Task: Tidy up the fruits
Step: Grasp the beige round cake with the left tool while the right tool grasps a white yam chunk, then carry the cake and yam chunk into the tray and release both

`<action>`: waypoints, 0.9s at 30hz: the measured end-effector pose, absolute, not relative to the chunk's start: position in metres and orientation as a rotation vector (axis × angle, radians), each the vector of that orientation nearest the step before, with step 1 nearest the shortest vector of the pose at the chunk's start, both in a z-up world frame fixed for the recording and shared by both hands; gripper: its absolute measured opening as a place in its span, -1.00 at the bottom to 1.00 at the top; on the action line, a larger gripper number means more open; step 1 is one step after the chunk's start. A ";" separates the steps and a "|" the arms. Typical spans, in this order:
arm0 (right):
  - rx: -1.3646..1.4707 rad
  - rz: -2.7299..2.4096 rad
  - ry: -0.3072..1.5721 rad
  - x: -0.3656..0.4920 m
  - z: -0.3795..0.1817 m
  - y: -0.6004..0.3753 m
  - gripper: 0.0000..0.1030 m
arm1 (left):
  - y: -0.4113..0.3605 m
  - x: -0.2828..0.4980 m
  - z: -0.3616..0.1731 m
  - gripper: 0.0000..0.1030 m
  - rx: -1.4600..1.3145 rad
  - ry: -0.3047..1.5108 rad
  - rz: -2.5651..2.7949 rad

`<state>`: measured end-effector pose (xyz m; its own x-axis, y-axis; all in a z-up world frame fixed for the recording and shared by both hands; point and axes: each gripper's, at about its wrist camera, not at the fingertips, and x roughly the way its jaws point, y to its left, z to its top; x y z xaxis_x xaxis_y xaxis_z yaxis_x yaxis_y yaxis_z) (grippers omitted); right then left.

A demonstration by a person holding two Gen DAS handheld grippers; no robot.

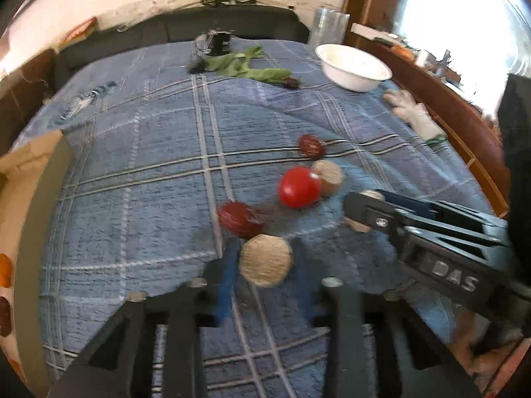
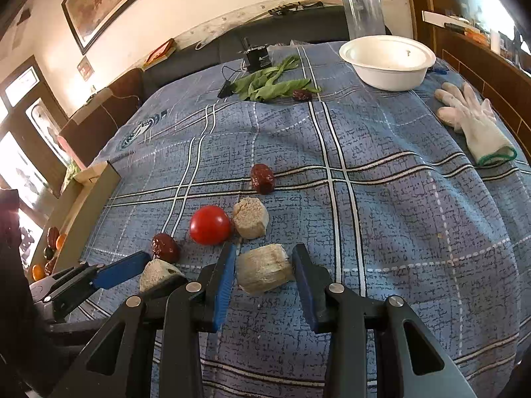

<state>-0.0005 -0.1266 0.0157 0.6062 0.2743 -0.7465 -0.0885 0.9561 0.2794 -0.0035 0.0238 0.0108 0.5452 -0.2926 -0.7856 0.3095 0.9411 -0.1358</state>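
Note:
On the blue plaid cloth lie a red tomato (image 2: 210, 225), two red dates (image 2: 262, 178) (image 2: 165, 247) and three beige fibrous chunks. My right gripper (image 2: 264, 270) is open, its blue-padded fingers on either side of one chunk (image 2: 264, 268); it also shows in the left wrist view (image 1: 360, 210). My left gripper (image 1: 265, 260) is open around another chunk (image 1: 266, 260), also seen from the right wrist (image 2: 159, 273). The third chunk (image 2: 250, 218) sits beside the tomato (image 1: 298, 187). A white bowl (image 2: 386, 63) stands at the far right.
A cardboard box (image 2: 83, 212) holding dates and orange fruits sits at the left edge. Green leaves (image 2: 272, 84), another date (image 2: 301, 95), a black device (image 2: 257, 59), a glass (image 2: 363, 16) and a white glove (image 2: 474, 119) lie farther back.

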 end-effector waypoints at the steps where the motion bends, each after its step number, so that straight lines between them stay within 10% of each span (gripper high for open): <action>1: 0.225 0.213 0.896 0.000 0.016 -0.127 -0.26 | 0.025 -0.005 0.011 -0.46 0.015 0.929 -0.348; 27: 0.186 0.447 0.940 -0.027 0.048 -0.036 -0.25 | 0.262 -0.092 0.064 -0.44 -0.426 0.790 -0.051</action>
<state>-0.0274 -0.0363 0.0480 0.5072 0.4479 -0.7363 -0.2891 0.8933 0.3442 -0.0922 0.2622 0.0635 0.7068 -0.2020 -0.6779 -0.1129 0.9139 -0.3900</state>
